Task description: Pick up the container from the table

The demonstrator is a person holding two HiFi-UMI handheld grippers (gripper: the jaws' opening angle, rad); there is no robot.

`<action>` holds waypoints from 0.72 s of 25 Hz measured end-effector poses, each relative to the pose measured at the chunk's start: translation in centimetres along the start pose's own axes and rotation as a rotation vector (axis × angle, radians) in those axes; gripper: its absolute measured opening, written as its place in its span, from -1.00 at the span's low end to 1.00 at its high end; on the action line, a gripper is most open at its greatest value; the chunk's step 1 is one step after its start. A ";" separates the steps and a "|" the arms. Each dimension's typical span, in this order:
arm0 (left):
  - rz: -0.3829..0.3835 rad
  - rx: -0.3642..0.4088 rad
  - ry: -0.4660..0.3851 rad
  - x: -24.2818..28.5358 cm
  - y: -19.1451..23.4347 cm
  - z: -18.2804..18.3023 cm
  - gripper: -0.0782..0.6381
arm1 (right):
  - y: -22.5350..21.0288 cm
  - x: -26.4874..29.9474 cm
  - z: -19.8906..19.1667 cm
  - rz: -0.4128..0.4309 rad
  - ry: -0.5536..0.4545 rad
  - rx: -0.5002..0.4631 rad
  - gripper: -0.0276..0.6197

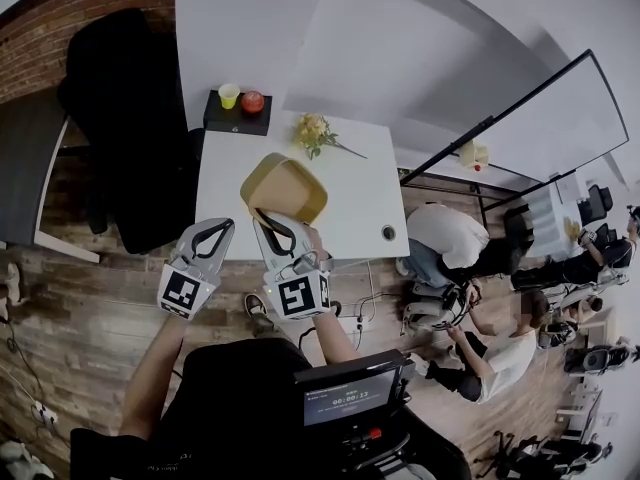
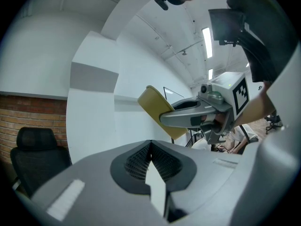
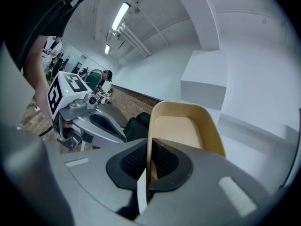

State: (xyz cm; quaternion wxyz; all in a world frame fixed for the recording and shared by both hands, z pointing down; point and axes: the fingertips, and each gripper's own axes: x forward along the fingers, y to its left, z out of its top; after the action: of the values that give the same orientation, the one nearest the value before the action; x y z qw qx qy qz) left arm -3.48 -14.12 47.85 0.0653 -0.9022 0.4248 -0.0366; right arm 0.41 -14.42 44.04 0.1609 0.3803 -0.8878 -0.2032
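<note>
The container [image 1: 285, 186] is a shallow tan tray. It hangs tilted above the white table [image 1: 360, 203], near the table's front edge. My right gripper [image 1: 262, 218] is shut on its near rim, and in the right gripper view the thin rim [image 3: 183, 126] runs straight between the pads of my right gripper [image 3: 149, 161]. My left gripper [image 1: 222, 226] floats just left of it, shut with nothing held. In the left gripper view, the pads of the left gripper [image 2: 150, 147] meet. The container [image 2: 157, 109] shows beyond them at the right.
At the table's back stands a black box with a yellow cup [image 1: 229, 95] and a red apple [image 1: 252, 101]. A bunch of flowers [image 1: 313, 131] lies mid-table. A black chair [image 1: 130, 118] stands to the left. People [image 1: 450, 238] sit on the floor to the right.
</note>
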 end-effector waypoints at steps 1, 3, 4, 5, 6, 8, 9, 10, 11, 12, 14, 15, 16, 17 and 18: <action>0.000 0.000 0.000 0.0 0.0 0.0 -0.78 | 0.0 0.0 -0.1 0.000 0.000 0.001 -0.85; 0.001 0.001 0.000 0.1 -0.1 -0.1 -0.78 | 0.0 0.0 -0.1 0.000 -0.003 0.001 -0.85; 0.001 0.003 0.001 0.1 -0.1 -0.2 -0.78 | -0.1 0.0 -0.2 0.000 -0.004 0.001 -0.86; 0.001 0.003 0.003 0.2 -0.1 -0.2 -0.78 | -0.1 0.1 -0.2 -0.001 -0.006 0.002 -0.85; 0.001 0.000 0.008 0.2 0.0 -0.3 -0.78 | -0.2 0.1 -0.2 -0.001 -0.007 0.003 -0.85; 0.001 -0.014 0.019 0.4 0.0 -0.3 -0.78 | -0.3 0.2 -0.3 -0.001 -0.007 0.006 -0.86; 0.002 -0.015 0.019 0.5 0.1 -0.3 -0.78 | -0.4 0.3 -0.3 -0.001 -0.007 0.007 -0.86; 0.002 -0.015 0.020 0.6 0.1 -0.3 -0.78 | -0.5 0.3 -0.3 0.000 -0.008 0.009 -0.86; 0.002 -0.014 0.021 0.7 0.2 -0.2 -0.78 | -0.6 0.4 -0.3 0.000 -0.010 0.010 -0.86; 0.002 -0.009 0.019 0.8 0.2 -0.3 -0.78 | -0.6 0.4 -0.3 0.001 -0.011 0.012 -0.85; 0.003 -0.008 0.021 0.9 0.1 -0.2 -0.78 | -0.8 0.3 -0.3 0.002 -0.014 0.016 -0.86; 0.003 -0.011 0.023 1.0 0.1 -0.2 -0.78 | -0.9 0.3 -0.4 0.004 -0.016 0.017 -0.86; 0.004 -0.007 0.021 1.1 0.0 -0.2 -0.78 | -1.0 0.3 -0.4 0.005 -0.016 0.018 -0.86; 0.004 -0.002 0.018 1.3 0.1 -0.2 -0.78 | -1.1 0.3 -0.5 0.006 -0.016 0.020 -0.86; 0.004 -0.002 0.019 1.4 0.0 -0.2 -0.78 | -1.2 0.3 -0.6 0.007 -0.017 0.022 -0.86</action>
State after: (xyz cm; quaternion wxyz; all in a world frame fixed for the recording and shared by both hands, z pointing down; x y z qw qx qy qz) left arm -2.62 -15.29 48.10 0.0605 -0.9009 0.4275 -0.0447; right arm 1.21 -15.57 43.96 0.1499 0.3770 -0.8927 -0.1961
